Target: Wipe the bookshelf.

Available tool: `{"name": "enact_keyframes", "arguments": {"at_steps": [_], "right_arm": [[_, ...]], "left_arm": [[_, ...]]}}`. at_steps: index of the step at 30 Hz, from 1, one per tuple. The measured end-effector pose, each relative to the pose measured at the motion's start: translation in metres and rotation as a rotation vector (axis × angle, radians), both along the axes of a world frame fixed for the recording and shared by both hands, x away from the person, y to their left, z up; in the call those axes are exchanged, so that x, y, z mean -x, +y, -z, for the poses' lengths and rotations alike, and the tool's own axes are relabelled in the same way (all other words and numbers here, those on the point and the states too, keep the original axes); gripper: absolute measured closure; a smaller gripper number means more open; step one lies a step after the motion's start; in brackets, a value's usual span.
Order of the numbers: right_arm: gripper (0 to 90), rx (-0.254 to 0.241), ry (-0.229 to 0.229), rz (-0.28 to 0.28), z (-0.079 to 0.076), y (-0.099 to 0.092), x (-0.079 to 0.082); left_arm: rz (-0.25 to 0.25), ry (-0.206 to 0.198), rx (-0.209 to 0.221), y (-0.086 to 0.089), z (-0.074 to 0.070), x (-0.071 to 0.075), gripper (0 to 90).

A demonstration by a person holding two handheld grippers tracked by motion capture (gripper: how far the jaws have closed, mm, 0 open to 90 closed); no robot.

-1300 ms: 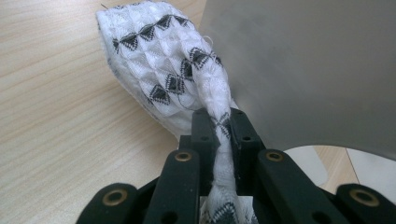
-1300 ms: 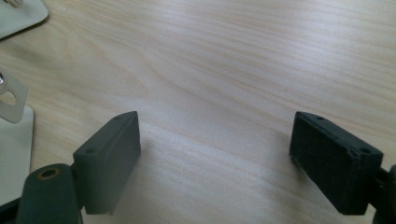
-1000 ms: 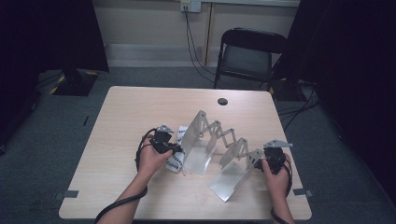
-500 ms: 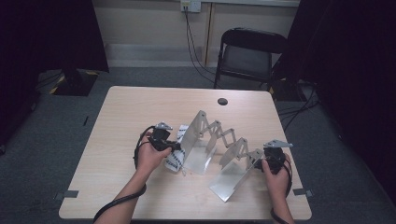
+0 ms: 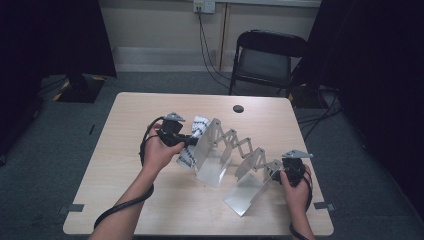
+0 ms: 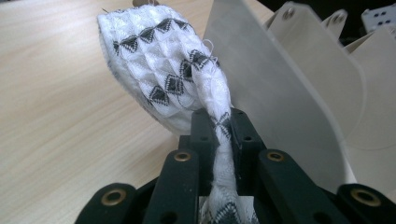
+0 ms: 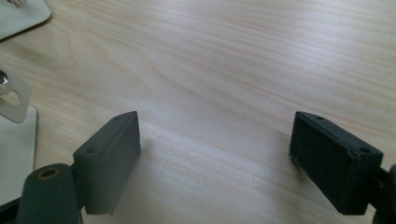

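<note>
A light wooden desk [image 5: 150, 200] with rounded corners stands on grey carpet [image 5: 50, 165] — a small round black disc [image 5: 238, 108] lies near its far edge. Behind it, a black folding chair [image 5: 267, 60] faces the desk. White wall socket [image 5: 204, 6] above, dark cables [image 5: 207, 50] trailing down the pale wall — black curtains [image 5: 50, 35] at either side.
</note>
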State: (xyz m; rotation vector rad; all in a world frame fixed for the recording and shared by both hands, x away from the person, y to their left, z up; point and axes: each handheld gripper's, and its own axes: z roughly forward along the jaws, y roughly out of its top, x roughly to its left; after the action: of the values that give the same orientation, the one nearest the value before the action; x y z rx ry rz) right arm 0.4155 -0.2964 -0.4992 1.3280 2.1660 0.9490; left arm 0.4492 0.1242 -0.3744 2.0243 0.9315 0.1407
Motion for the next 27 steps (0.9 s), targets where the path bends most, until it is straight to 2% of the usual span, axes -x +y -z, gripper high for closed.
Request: {"name": "enact_keyframes", "arguments": {"at_steps": [2, 3, 4, 7, 12, 18, 27], "right_arm": [[15.7, 0.000, 0.000, 0.000, 0.000, 0.000, 0.000], [15.7, 0.000, 0.000, 0.000, 0.000, 0.000, 0.000], [15.7, 0.000, 0.000, 0.000, 0.000, 0.000, 0.000], [15.7, 0.001, -0.001, -0.001, 0.000, 0.000, 0.000], [15.7, 0.000, 0.001, 0.000, 0.000, 0.001, 0.000], [15.6, 0.000, 0.001, 0.000, 0.000, 0.001, 0.000], [15.7, 0.000, 0.001, 0.000, 0.000, 0.001, 0.000]], "left_arm": [[-0.001, -0.001, 0.002, 0.000, -0.004, 0.000, 82.4], [0.003, -0.011, 0.000, 0.000, -0.013, 0.000, 82.3], [0.003, -0.011, 0.000, 0.000, -0.013, 0.000, 82.3], [-0.003, -0.031, 0.017, 0.000, -0.030, 0.001, 82.2], [-0.006, -0.044, 0.023, -0.001, -0.041, 0.001, 82.1], [0.004, -0.051, 0.011, -0.005, -0.039, 0.001, 82.1], [0.007, -0.026, 0.001, -0.006, -0.020, 0.000, 82.0]]}}
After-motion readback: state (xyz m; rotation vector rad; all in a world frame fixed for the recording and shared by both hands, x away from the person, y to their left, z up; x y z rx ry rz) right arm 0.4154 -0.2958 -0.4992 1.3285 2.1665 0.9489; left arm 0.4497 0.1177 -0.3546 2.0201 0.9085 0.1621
